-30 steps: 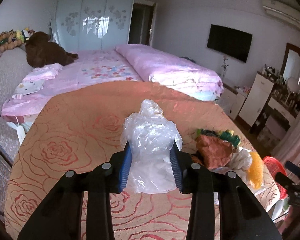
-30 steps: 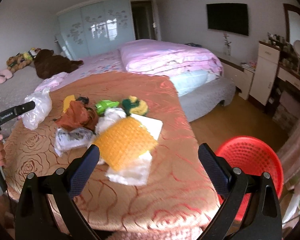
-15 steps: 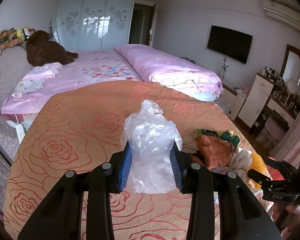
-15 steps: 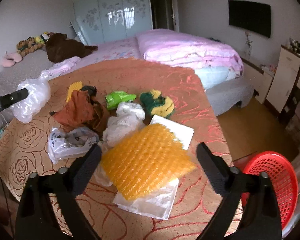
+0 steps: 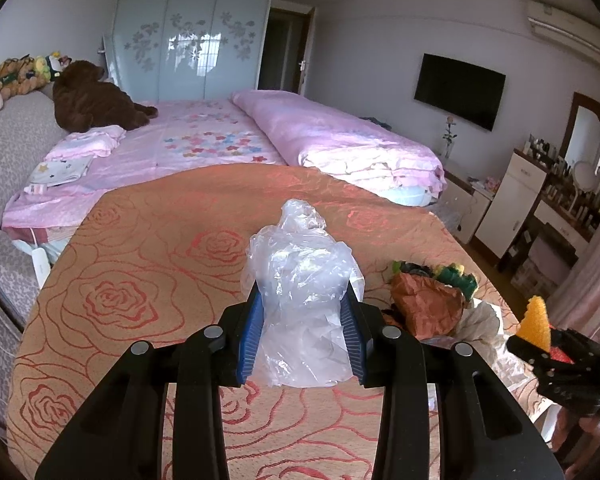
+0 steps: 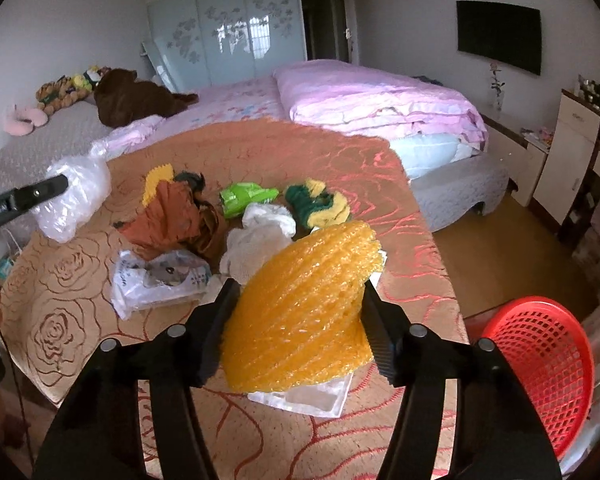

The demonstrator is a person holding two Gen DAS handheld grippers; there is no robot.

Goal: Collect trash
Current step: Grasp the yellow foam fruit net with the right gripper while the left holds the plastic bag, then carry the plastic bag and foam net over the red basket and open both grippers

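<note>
My left gripper (image 5: 302, 336) is shut on a crumpled clear plastic bag (image 5: 300, 300), held above the orange rose-patterned table (image 5: 148, 264); the bag also shows in the right wrist view (image 6: 74, 196). My right gripper (image 6: 300, 316) is shut on a yellow bubble-wrap sheet (image 6: 308, 304), bent and lifted over a white sheet (image 6: 304, 396). Its yellow tip shows in the left wrist view (image 5: 536, 320). More trash lies in a pile on the table: brown paper (image 6: 172, 220), a green wrapper (image 6: 244, 196), white bags (image 6: 260, 236), a printed bag (image 6: 160, 280), a green-yellow wad (image 6: 320, 200).
A red mesh basket (image 6: 540, 364) stands on the floor right of the table. A pink bed (image 5: 228, 136) lies behind the table, with a brown plush toy (image 5: 92, 100). A white cabinet (image 5: 516, 200) and dresser stand at the right wall.
My right gripper has moved in and closed on the yellow bubble-wrap, folding and lifting it. The left gripper still holds the clear bag, nearly still.
</note>
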